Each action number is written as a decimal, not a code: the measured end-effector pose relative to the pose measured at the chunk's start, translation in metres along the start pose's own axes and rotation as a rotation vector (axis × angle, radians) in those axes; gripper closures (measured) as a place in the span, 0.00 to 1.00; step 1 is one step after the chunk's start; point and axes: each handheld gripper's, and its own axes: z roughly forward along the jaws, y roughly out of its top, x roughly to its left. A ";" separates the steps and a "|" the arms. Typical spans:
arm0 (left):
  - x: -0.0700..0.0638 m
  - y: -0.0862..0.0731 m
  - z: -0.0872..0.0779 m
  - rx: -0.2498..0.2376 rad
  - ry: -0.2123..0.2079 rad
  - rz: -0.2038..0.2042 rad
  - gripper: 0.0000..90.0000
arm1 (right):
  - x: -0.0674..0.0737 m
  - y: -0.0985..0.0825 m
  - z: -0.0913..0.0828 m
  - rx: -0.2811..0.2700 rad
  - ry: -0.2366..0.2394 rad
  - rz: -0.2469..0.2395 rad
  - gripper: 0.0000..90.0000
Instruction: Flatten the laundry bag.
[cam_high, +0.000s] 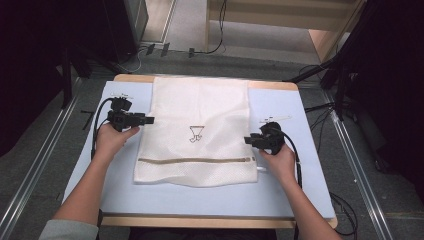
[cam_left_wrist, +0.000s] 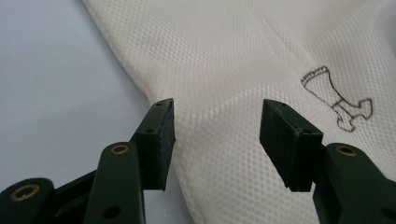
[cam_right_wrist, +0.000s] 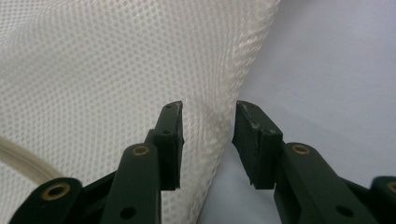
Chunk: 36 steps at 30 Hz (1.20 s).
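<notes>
A white mesh laundry bag lies flat on the pale blue table mat. A small brown logo marks its middle and a tan zipper runs across near its front edge. My left gripper sits at the bag's left edge, pointing right. In the left gripper view its jaws stand wide apart over the mesh, with the logo to the right. My right gripper is at the bag's right edge. Its jaws are open and straddle the bag's seam, the pads not pressing on it.
The mat covers a wooden table whose front edge is close to the person. Metal rails run along the floor on both sides. Cables lie on the floor beyond the table, and dark stands rise at the back right.
</notes>
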 end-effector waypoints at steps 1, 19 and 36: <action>-0.002 -0.002 -0.001 0.004 0.007 0.007 0.51 | 0.001 -0.003 -0.002 -0.004 -0.004 -0.006 0.70; -0.023 -0.041 0.015 0.106 0.091 0.012 0.65 | 0.013 -0.015 0.004 0.035 -0.039 -0.050 0.88; 0.005 -0.015 0.021 0.031 0.069 -0.089 1.00 | 0.008 0.004 0.016 0.020 -0.065 -0.008 0.96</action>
